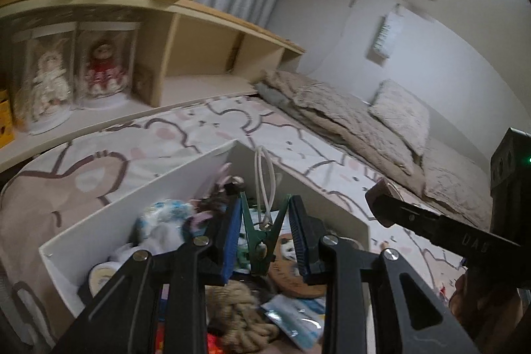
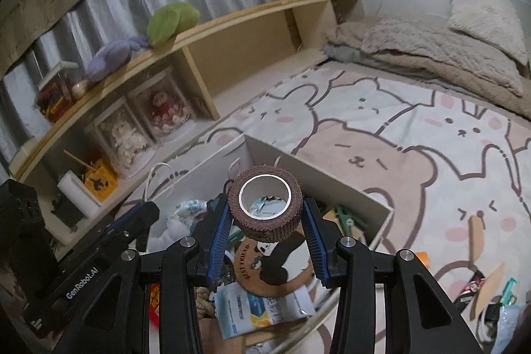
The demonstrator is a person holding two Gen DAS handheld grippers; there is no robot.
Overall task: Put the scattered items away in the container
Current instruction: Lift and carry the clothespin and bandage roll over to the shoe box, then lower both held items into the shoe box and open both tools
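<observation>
Both grippers over the white box [image 2: 335,178] on the bedspread [image 2: 415,155]. My left gripper [image 1: 265,233] is clamped on a green clothes peg [image 1: 262,234], held by its flat sides so I judge it will fall straight once let go. My right gripper [image 2: 265,221] pinches a brown roll of tape [image 2: 265,204] across its width, hole facing up — a grip that keeps the roll from turning. Both things hang above the box's contents, neither yet inside.

The left view shows the peg and only the edge of the roll. The right view alone shows the panda coaster [image 2: 275,257] in the box, and — near right, on the bedspread — the scattered bits [image 2: 491,294] left to gather.
</observation>
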